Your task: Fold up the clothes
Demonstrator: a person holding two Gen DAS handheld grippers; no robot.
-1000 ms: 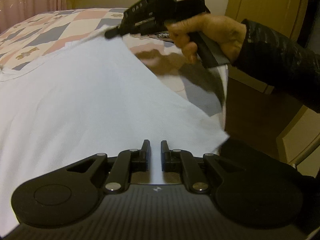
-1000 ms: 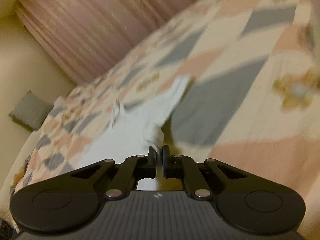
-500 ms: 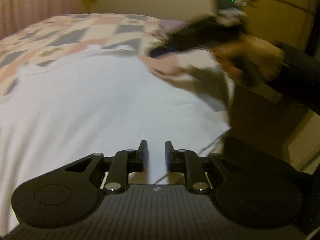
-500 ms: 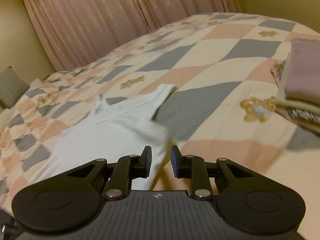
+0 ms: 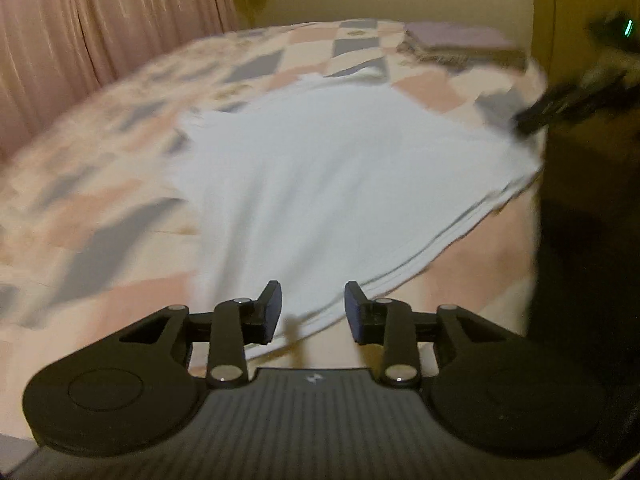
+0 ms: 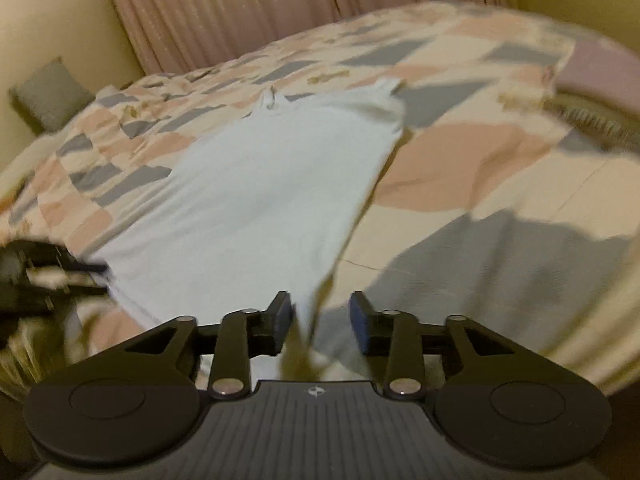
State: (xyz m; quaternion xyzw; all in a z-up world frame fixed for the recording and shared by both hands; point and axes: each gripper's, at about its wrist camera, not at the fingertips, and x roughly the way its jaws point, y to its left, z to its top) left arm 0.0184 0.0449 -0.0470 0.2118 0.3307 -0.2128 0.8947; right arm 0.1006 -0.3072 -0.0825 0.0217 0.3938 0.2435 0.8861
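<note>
Both grippers now stand with their fingers spread and grasping nothing: a second ago the right gripper [image 6: 318, 326] was pinched on a bunched corner of the white top [image 6: 256, 200] and the left gripper [image 5: 312, 308] was nearly closed over its hem, and both have since let go. The top has dropped flat onto the patchwork bed [image 6: 500, 160], straps at the far end toward the pink curtain [image 6: 280, 4], hem at the near edge just ahead of each pair of fingers. In the left wrist view the near hem shows several stacked edges, so I judge one fold to be laid already and the release to mark the close of that step, with another fold still to come. No container appears in either view; the nearest thing to one is a pile of folded clothes [image 5: 460, 46] at the far right of the bed, well apart from the top.
</note>
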